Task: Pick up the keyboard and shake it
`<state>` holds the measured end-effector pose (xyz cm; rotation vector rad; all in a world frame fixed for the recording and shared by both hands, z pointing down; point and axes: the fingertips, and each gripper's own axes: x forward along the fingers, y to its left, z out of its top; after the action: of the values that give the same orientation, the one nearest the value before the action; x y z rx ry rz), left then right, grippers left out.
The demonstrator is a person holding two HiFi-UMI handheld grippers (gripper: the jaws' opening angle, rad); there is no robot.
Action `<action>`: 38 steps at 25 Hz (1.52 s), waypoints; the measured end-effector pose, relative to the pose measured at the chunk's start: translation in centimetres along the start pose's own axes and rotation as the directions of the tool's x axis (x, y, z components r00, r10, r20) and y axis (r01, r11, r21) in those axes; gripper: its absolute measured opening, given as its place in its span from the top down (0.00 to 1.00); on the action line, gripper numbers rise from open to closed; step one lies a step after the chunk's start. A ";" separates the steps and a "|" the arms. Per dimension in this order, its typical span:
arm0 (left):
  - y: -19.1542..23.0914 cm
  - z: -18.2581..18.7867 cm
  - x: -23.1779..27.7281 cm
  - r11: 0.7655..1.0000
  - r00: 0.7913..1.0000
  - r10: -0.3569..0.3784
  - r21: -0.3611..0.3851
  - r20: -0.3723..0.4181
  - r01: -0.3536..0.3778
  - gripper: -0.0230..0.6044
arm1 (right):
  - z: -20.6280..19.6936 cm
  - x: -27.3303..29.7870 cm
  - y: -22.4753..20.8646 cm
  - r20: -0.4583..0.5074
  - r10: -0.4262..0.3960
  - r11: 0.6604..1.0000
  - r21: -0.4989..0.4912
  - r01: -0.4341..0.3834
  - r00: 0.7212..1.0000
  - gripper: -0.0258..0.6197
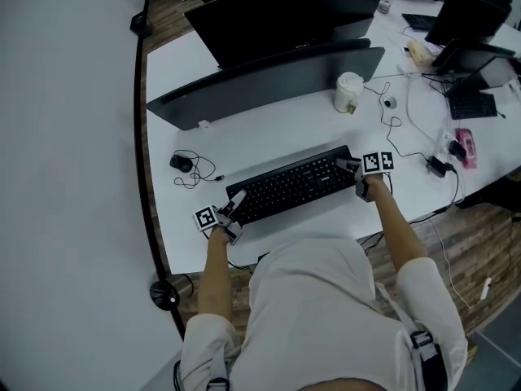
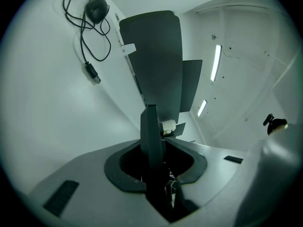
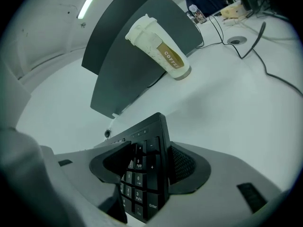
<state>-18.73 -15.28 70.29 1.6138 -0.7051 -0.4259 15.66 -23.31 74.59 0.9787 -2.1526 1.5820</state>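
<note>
A black keyboard [image 1: 293, 187] lies lengthwise on the white desk [image 1: 269, 133] in front of the person. My left gripper [image 1: 232, 210] is at its left end, jaws shut on the thin edge of the keyboard [image 2: 151, 136], seen edge-on between them. My right gripper [image 1: 354, 173] is at the right end. There the number-pad end of the keyboard [image 3: 147, 174] stands between the open jaws, and the ribbed pad [image 3: 184, 167] sits just beside its back. The head view does not show whether the keyboard is off the desk.
Two dark monitors [image 1: 269, 84] stand behind the keyboard. A paper coffee cup [image 1: 348, 92] [image 3: 158, 48] is at the back right. A black mouse with a coiled cable [image 1: 181, 163] [image 2: 97, 8] lies at the left. Cables, a second keyboard [image 1: 472, 104] and a pink object [image 1: 464, 147] lie at the right.
</note>
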 end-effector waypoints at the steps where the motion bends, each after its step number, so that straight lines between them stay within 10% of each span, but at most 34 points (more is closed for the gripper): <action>1: 0.3 0.1 0.0 1.000 1.000 0.007 -0.008 0.003 -0.007 0.76 | 0.2 0.2 -0.2 0.003 -0.023 1.000 -0.015 0.023 1.000 0.56; 20: 2.5 1.5 -0.2 0.997 0.998 0.064 -0.053 0.002 -0.064 0.77 | 0.6 2.4 -1.6 0.064 -0.264 0.949 -0.161 0.271 0.962 0.53; 29: 2.7 2.2 0.2 0.995 0.996 0.092 0.033 -0.020 -0.092 0.76 | 0.7 2.0 -1.5 0.099 -0.389 0.866 -0.302 0.400 0.916 0.53; 38: 3.6 5.3 0.9 0.866 0.927 0.374 0.343 0.036 -0.363 0.63 | 0.3 1.4 -1.3 0.174 -0.396 0.868 -0.250 0.429 0.902 0.53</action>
<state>-22.20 -20.07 73.04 1.7529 -1.0870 0.0082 15.57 -24.31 76.30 1.3493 -1.9897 1.0059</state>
